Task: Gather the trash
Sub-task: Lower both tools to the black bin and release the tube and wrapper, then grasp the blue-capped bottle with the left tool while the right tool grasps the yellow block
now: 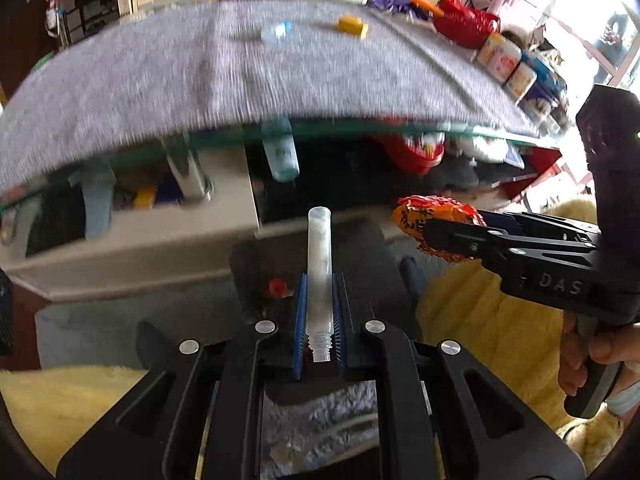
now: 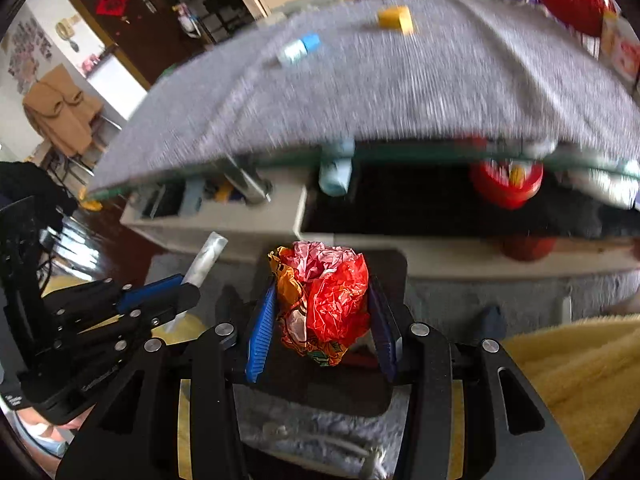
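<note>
My left gripper (image 1: 320, 280) is shut on a clear plastic tube (image 1: 319, 256) with a threaded neck, which stands upright between the blue pads. My right gripper (image 2: 324, 296) is shut on a crumpled red and orange wrapper (image 2: 326, 304). The two grippers sit side by side in front of the table edge, over a black container (image 2: 388, 268). In the left wrist view, the right gripper (image 1: 440, 236) holds the wrapper (image 1: 424, 216) at right. In the right wrist view, the left gripper (image 2: 188, 288) and tube (image 2: 208, 258) are at left. On the grey tablecloth (image 1: 200, 80) lie a small blue-capped bottle (image 1: 276, 32) and a yellow block (image 1: 352, 26).
A red bag (image 1: 466, 24) and some cans (image 1: 504, 60) line the table's far right side. Under the glass tabletop is a cluttered beige shelf (image 1: 140, 240). Yellow fluffy fabric (image 1: 480, 320) lies to either side below. A hand (image 1: 600, 356) grips the right handle.
</note>
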{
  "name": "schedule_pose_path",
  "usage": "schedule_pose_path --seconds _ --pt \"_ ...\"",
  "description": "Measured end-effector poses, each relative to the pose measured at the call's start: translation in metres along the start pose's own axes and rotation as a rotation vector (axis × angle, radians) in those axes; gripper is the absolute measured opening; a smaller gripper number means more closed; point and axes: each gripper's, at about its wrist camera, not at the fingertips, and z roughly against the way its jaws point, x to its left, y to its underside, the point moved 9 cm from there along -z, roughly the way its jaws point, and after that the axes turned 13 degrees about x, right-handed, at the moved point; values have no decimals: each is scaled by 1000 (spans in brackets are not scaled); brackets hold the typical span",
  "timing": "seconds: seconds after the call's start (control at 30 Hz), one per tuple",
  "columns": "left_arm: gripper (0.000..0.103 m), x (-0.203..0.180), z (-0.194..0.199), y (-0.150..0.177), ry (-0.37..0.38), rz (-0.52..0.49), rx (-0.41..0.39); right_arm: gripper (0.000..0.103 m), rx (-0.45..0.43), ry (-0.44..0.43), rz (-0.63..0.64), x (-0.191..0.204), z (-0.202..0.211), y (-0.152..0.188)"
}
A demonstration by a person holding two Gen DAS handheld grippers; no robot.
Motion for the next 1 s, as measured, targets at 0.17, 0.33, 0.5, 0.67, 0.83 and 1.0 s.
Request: schedule_pose_path --seconds 0.17,0.33,0.5,0.67,0.83,1.0 --pt "11 -1 -23 18 26 21 61 45 52 8 -15 -7 -21 18" --pt "11 2 -41 31 23 28 112 45 85 19 -16 -9 -35 26" --pt "12 4 -47 35 18 37 138 47 103 21 -18 -7 -42 28" --pt "21 10 -50 35 20 57 149 60 103 13 -36 -10 -41 25" --pt "34 13 -47 32 9 67 140 75 90 11 -58 -15 -37 21" --pt "56 21 -33 23 -27 70 105 87 81 0 -94 -24 -32 17"
